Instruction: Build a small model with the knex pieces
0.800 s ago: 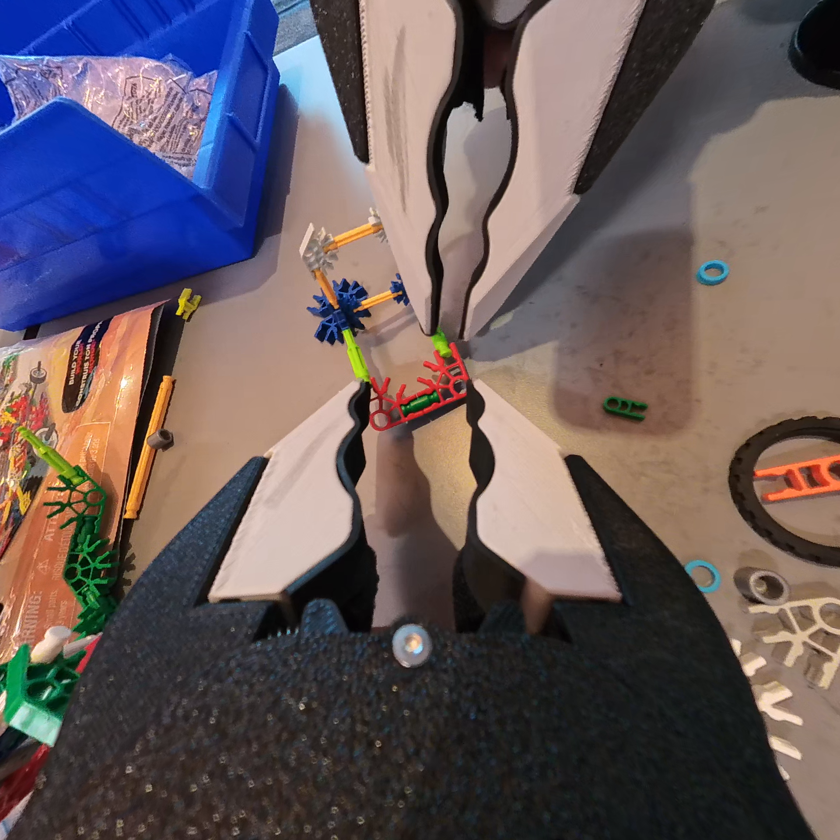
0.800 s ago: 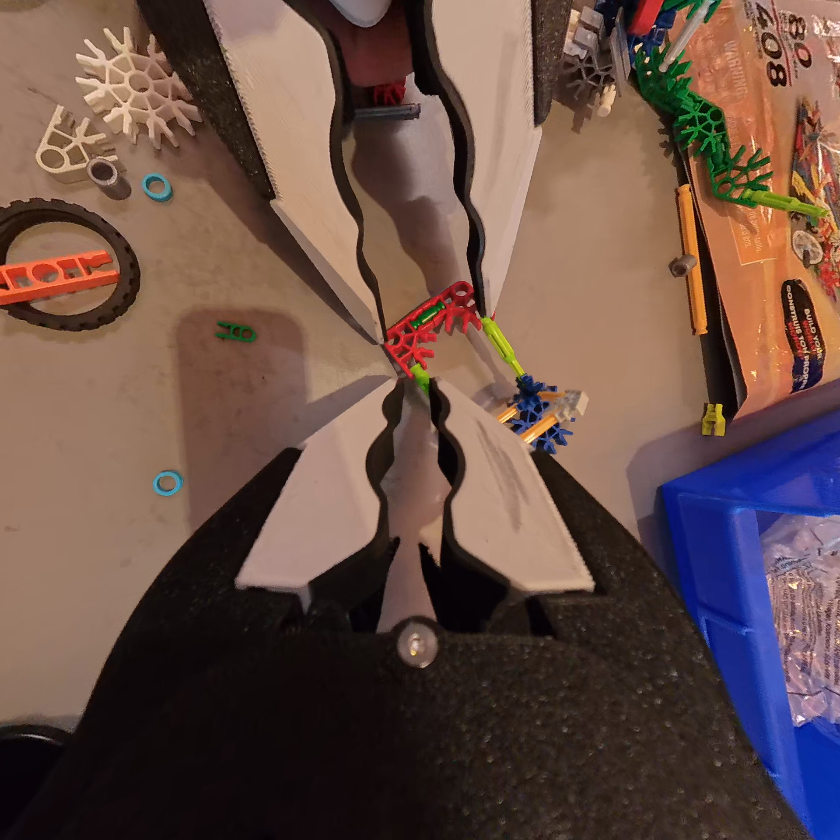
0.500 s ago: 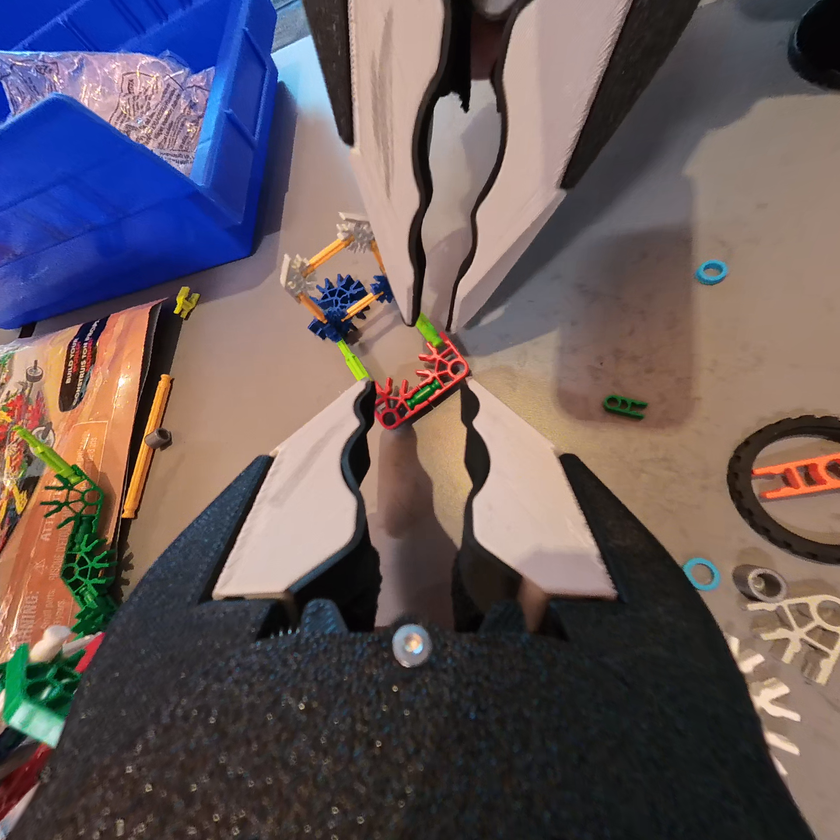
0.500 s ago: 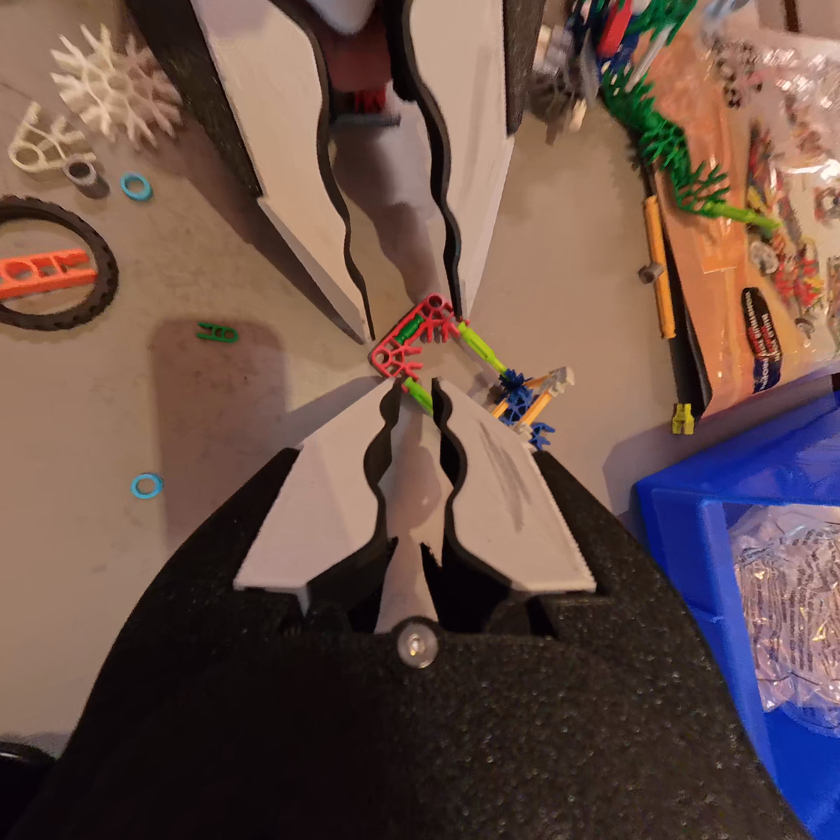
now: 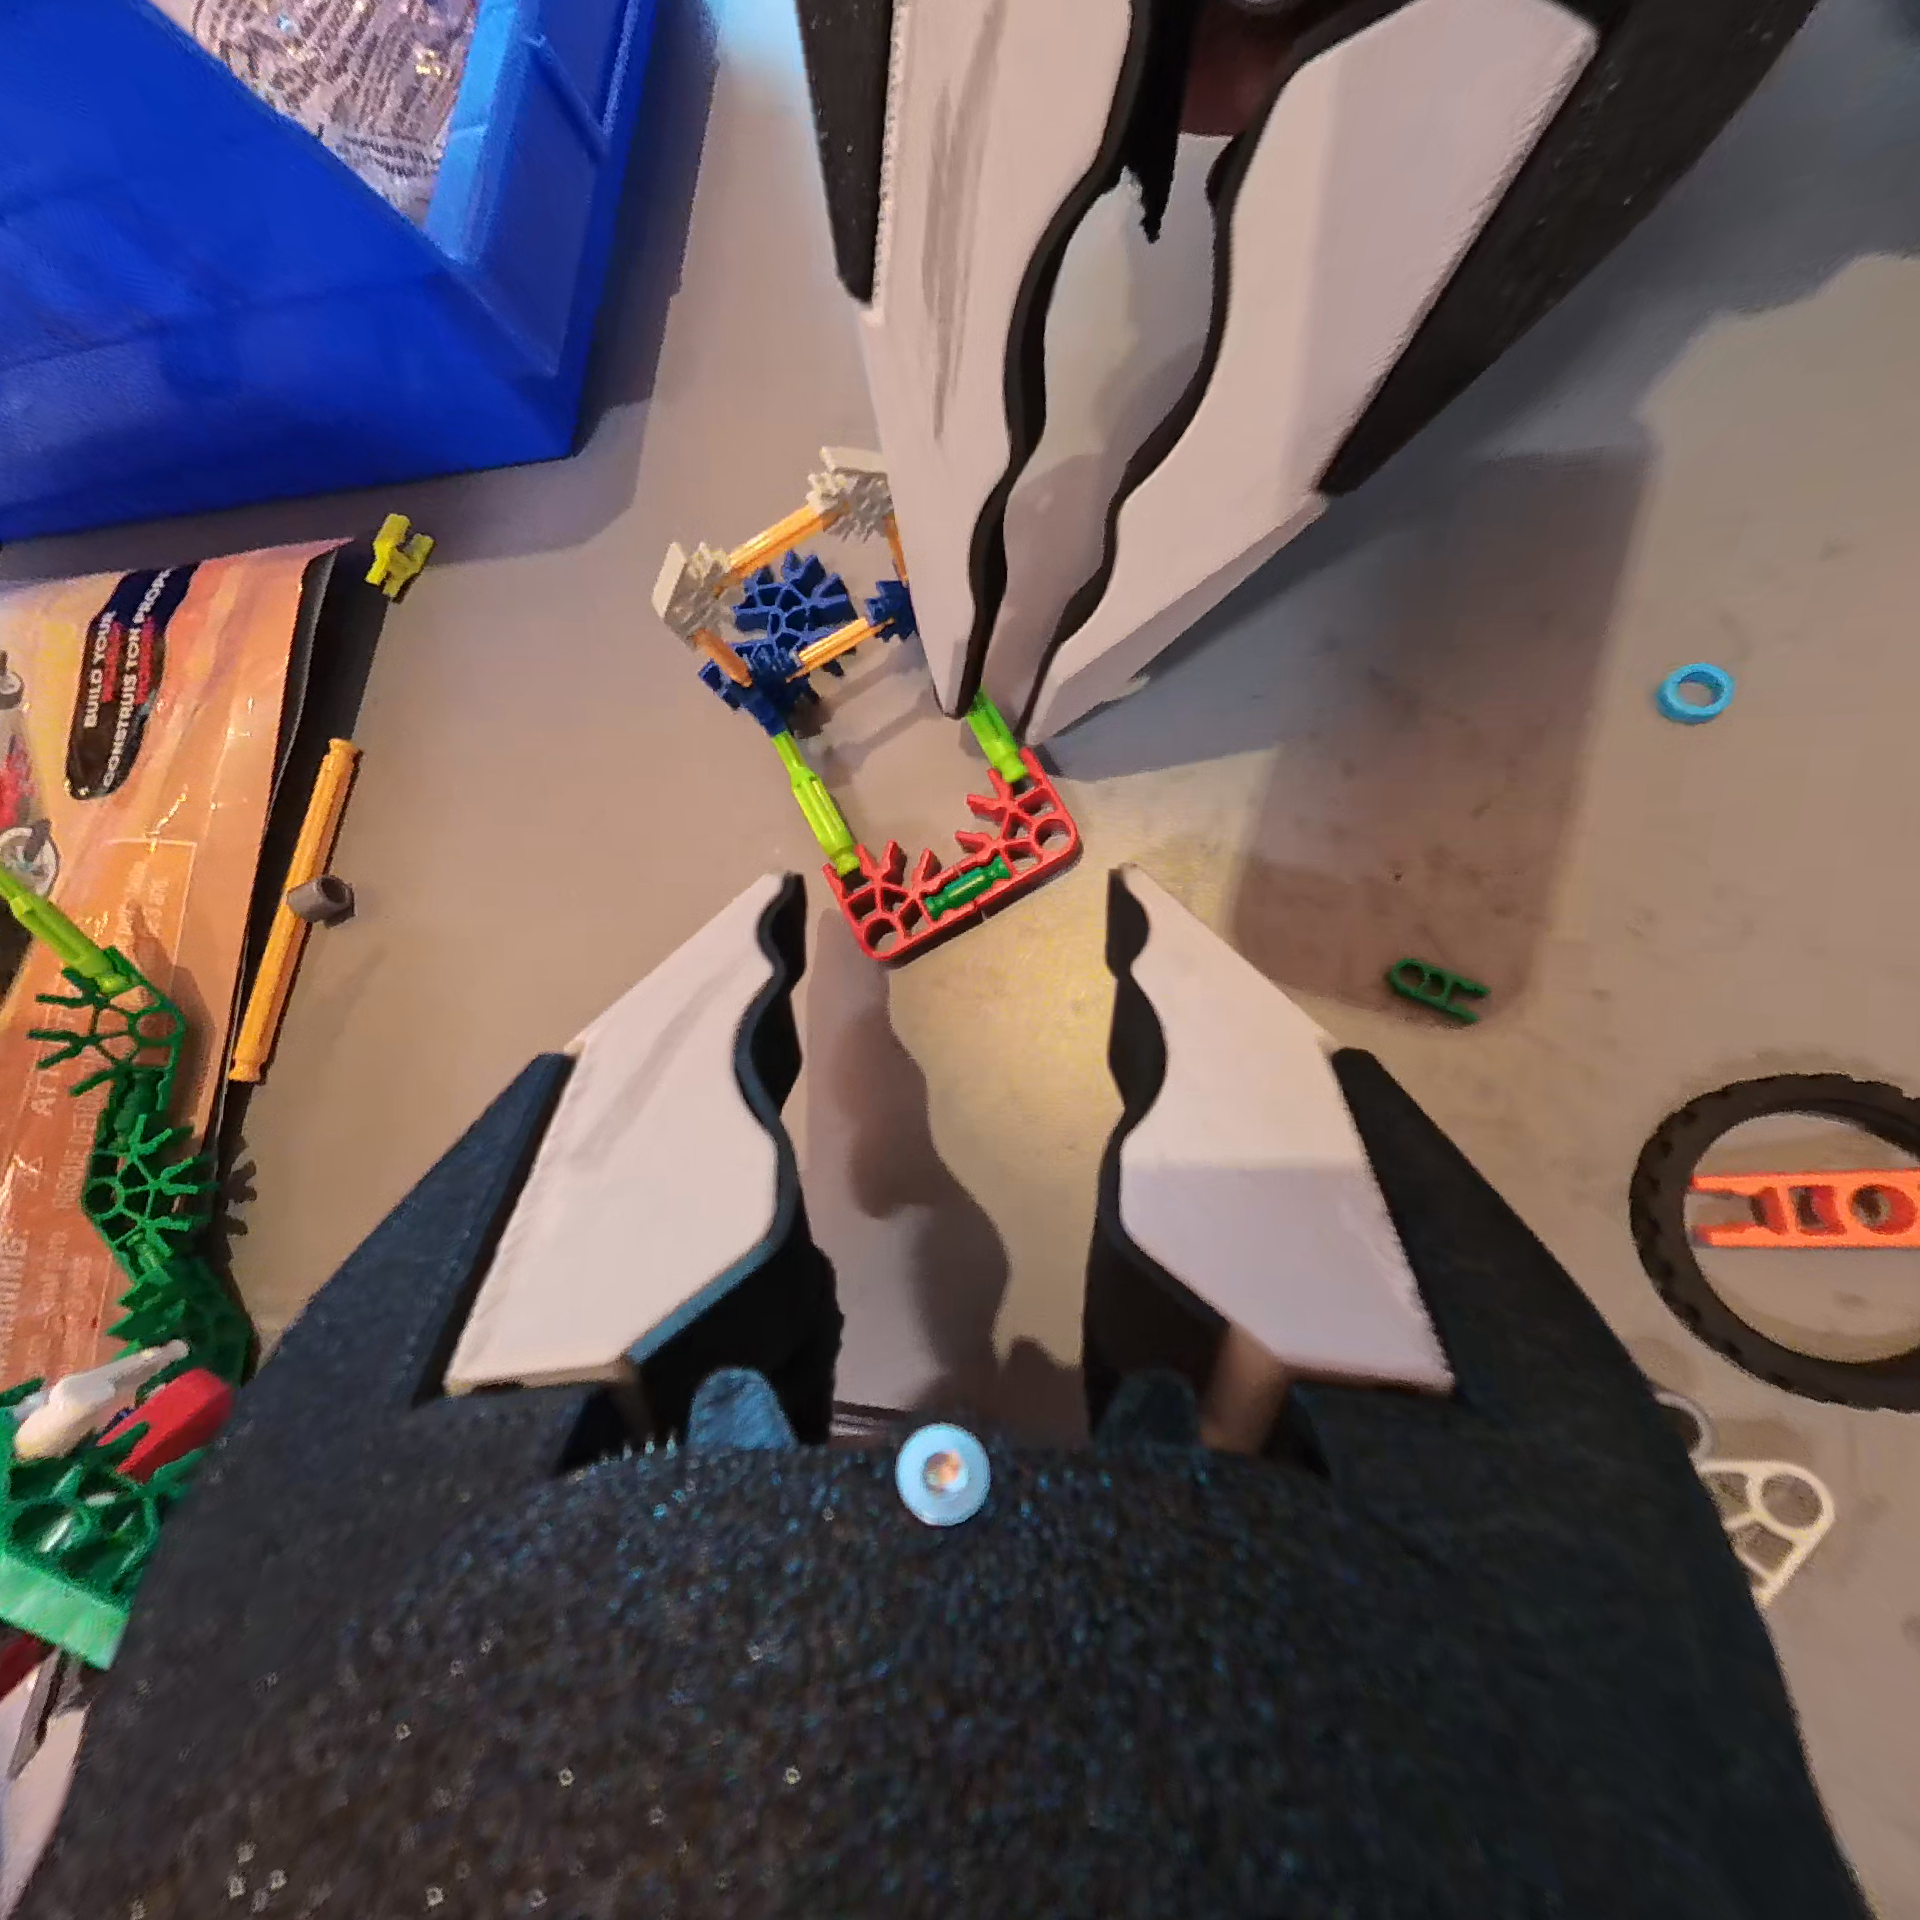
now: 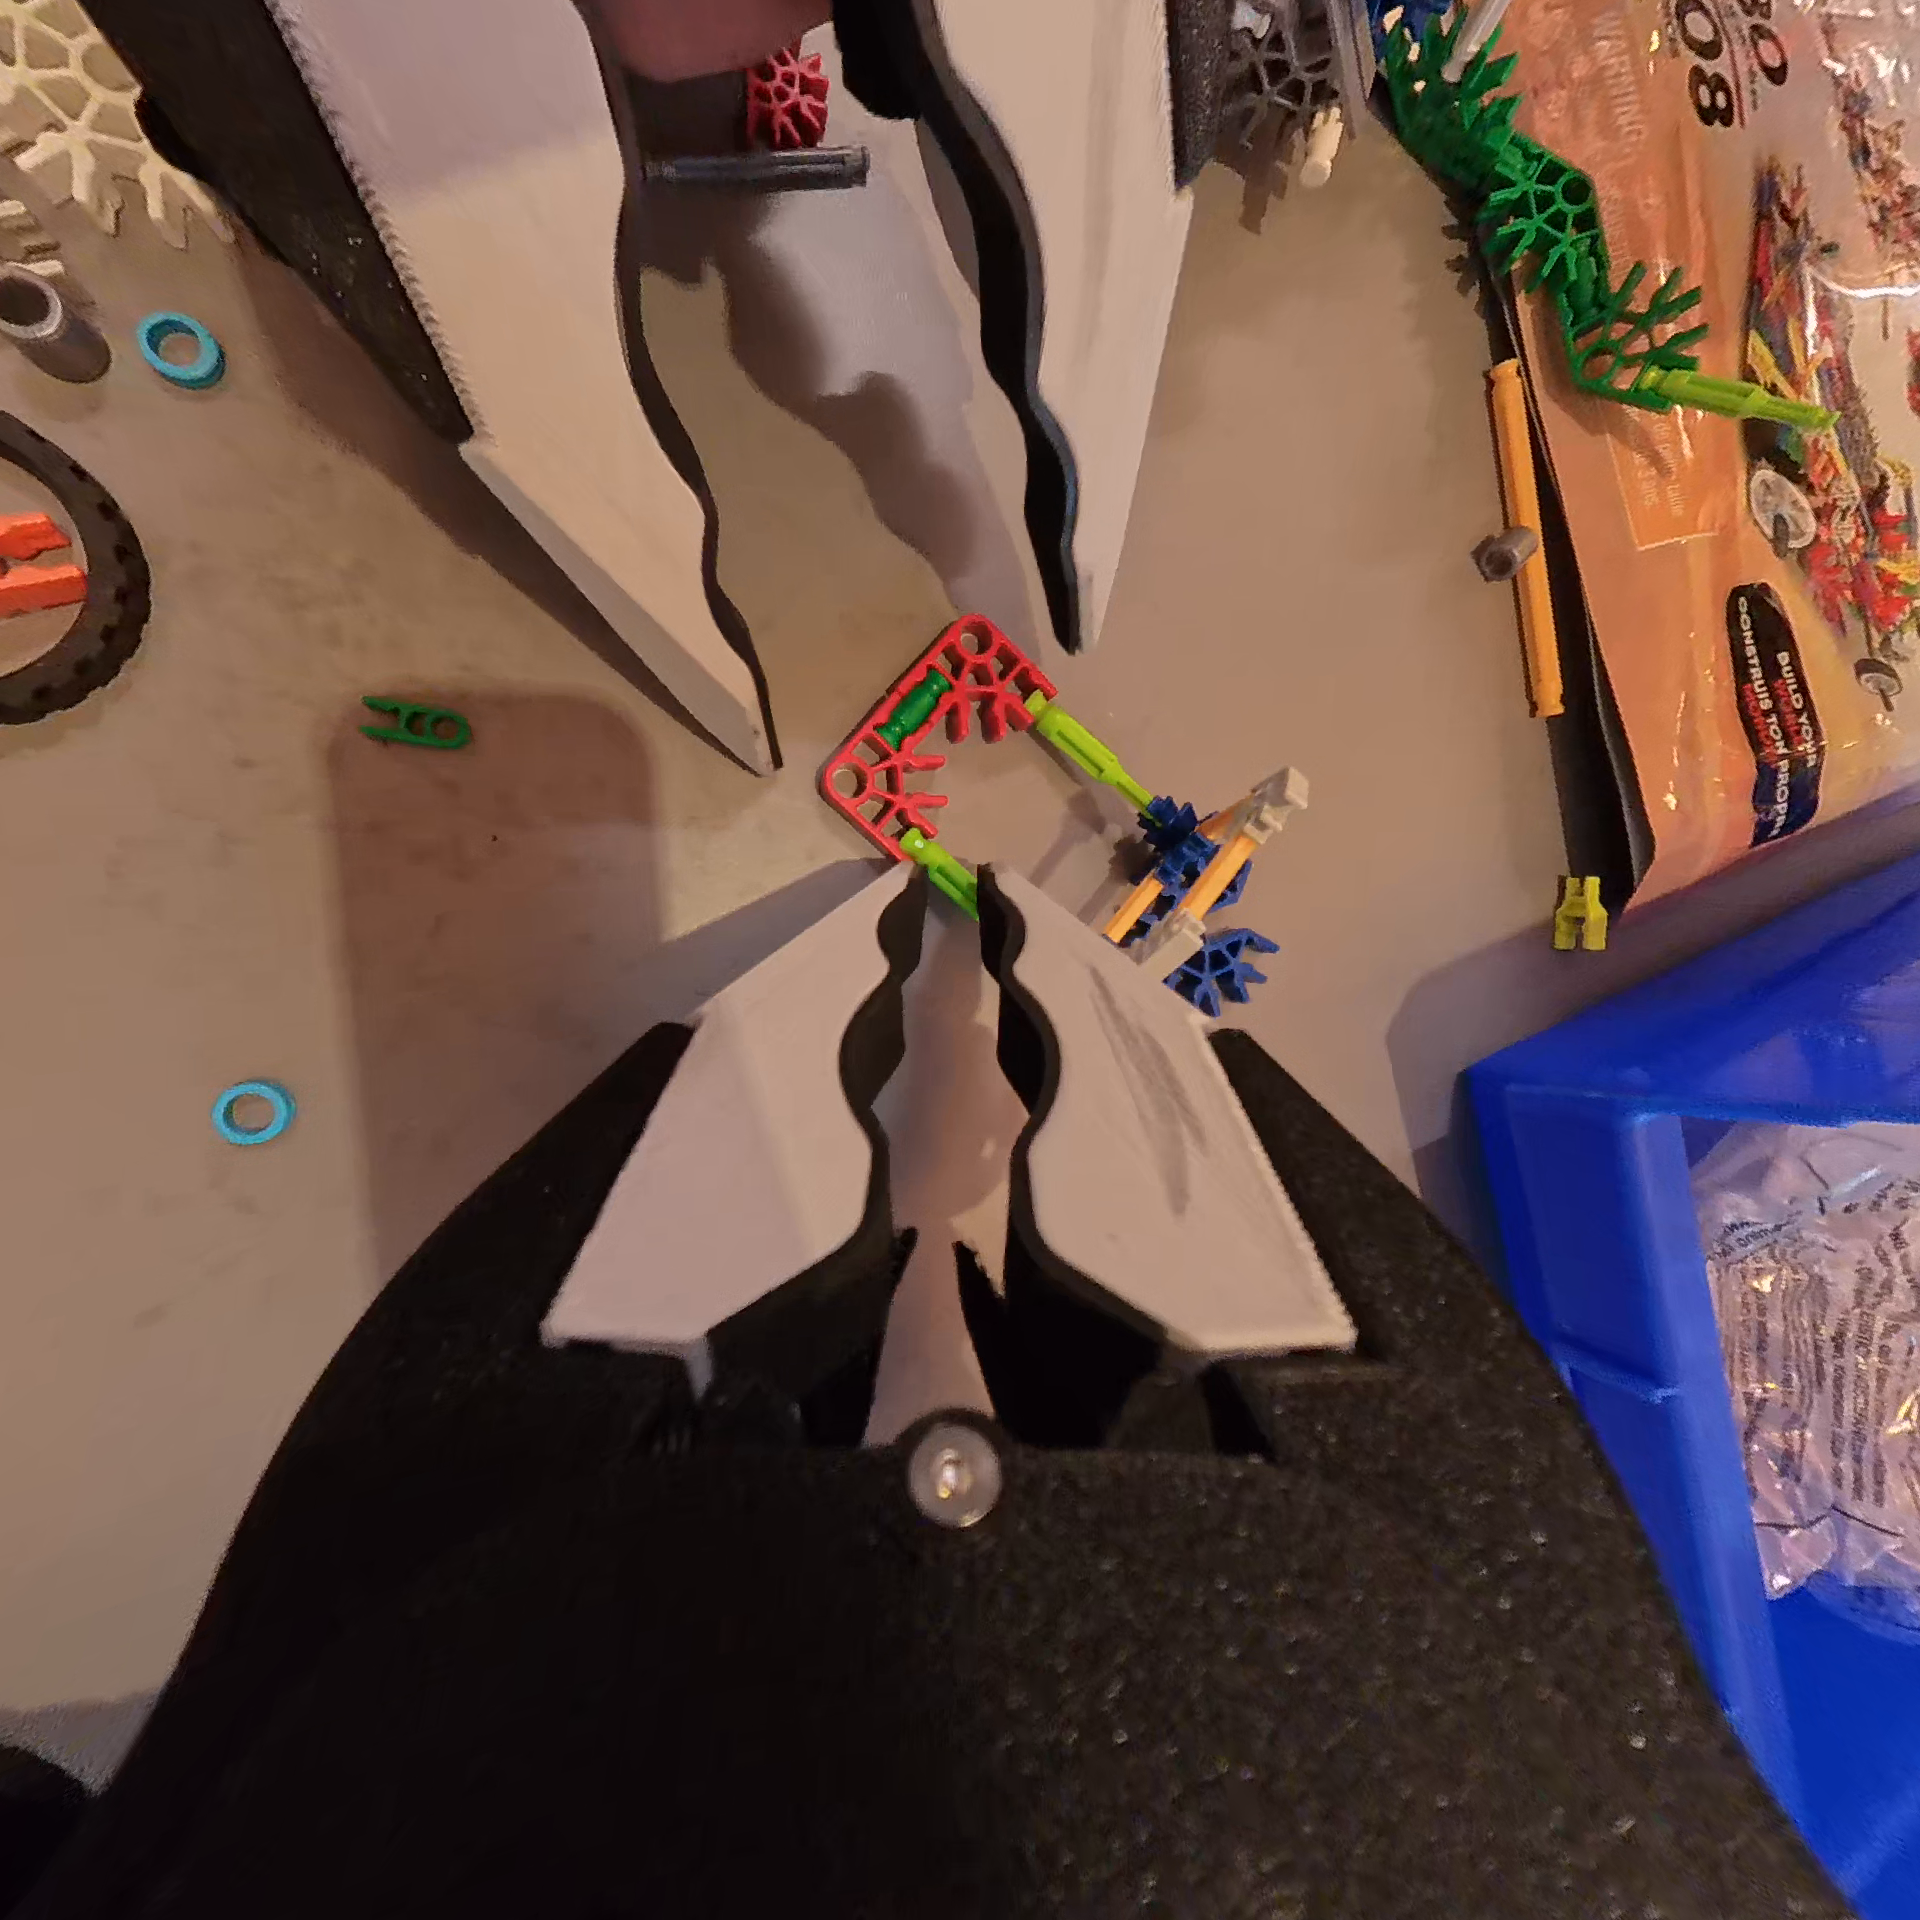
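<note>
A small toy frame lies on the grey table: red corner connectors (image 5: 883,914) joined by a short dark green rod, two lime rods, then blue connectors (image 5: 779,613), orange rods and grey connectors. My right gripper (image 6: 951,873) is shut on one lime rod (image 6: 940,862) next to the red corner; it shows at the top of the left wrist view (image 5: 1000,717). My left gripper (image 5: 953,881) is open and empty, its tips just short of the red connectors (image 6: 894,790) on either side, not touching. It shows at the top of the right wrist view (image 6: 920,707).
A blue bin (image 5: 260,312) with a plastic bag stands far left. An orange printed bag (image 5: 135,779), a green connector chain (image 5: 135,1174) and a long orange rod (image 5: 296,904) lie left. A black tyre (image 5: 1662,1247), blue ring (image 5: 1696,693) and green clip (image 5: 1439,992) lie right. Both grippers' tips are close together, under 4 cm apart.
My left gripper has opened wider and drawn back from the red connectors it was clamping. The frame has swung round a little in the right gripper's hold.
</note>
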A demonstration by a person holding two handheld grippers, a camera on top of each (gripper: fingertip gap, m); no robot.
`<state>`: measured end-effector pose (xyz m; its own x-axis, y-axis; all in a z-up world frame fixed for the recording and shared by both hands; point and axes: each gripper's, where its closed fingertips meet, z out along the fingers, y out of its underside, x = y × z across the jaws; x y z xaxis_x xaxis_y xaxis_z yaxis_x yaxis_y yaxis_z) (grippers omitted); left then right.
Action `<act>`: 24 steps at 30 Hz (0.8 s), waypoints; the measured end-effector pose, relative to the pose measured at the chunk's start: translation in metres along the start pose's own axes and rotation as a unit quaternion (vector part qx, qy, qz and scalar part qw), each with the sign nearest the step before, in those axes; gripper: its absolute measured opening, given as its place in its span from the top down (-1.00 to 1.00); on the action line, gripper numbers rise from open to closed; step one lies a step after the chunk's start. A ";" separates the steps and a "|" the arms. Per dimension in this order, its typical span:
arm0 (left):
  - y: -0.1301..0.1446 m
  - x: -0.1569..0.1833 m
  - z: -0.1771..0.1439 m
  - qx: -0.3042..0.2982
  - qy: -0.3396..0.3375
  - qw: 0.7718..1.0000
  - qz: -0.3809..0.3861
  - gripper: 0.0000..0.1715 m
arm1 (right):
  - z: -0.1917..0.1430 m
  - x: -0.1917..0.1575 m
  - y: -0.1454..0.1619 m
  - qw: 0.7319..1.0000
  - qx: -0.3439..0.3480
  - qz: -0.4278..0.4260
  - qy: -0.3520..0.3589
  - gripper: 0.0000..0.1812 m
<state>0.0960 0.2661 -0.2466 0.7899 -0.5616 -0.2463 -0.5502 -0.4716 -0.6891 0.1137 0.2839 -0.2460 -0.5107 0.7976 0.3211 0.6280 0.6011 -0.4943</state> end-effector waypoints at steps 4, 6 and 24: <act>0.002 -0.001 0.000 -0.004 0.000 1.000 -0.006 0.41 | 0.001 -0.002 -0.003 1.000 0.005 -0.001 -0.004 0.92; 0.004 -0.002 -0.001 -0.008 0.004 1.000 -0.015 0.40 | 0.003 -0.006 -0.007 1.000 0.009 -0.002 -0.012 0.93; 0.008 0.001 -0.005 -0.020 0.017 0.999 -0.019 0.44 | 0.000 -0.003 -0.003 1.000 0.003 -0.003 -0.003 0.86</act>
<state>0.0914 0.2585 -0.2487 0.8012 -0.5652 -0.1964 -0.5304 -0.5190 -0.6702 0.1131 0.2799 -0.2456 -0.5178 0.7934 0.3200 0.6212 0.6059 -0.4970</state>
